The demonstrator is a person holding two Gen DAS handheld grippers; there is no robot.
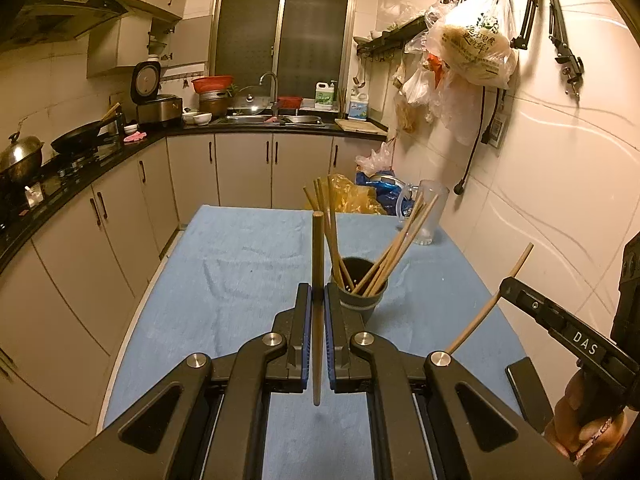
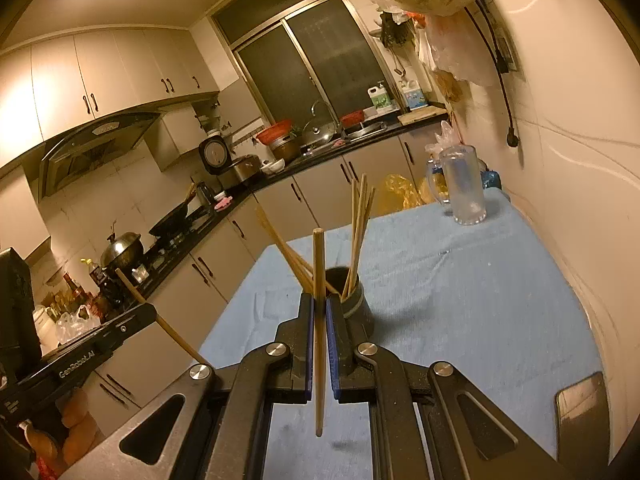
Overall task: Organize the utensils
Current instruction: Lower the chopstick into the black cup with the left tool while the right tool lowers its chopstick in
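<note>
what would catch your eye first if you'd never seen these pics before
Each hand-held gripper is shut on a single upright chopstick: the left hand-held gripper on one chopstick, the right hand-held gripper on another chopstick. Just beyond them a dark cup full of splayed chopsticks stands on the blue cloth. A clear mug sits at the far corner.

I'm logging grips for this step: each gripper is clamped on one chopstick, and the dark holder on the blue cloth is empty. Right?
Not quite. The dark holder already has several chopsticks standing in it, as the left wrist view shows. The left gripper and right gripper do each clamp one chopstick.
</note>
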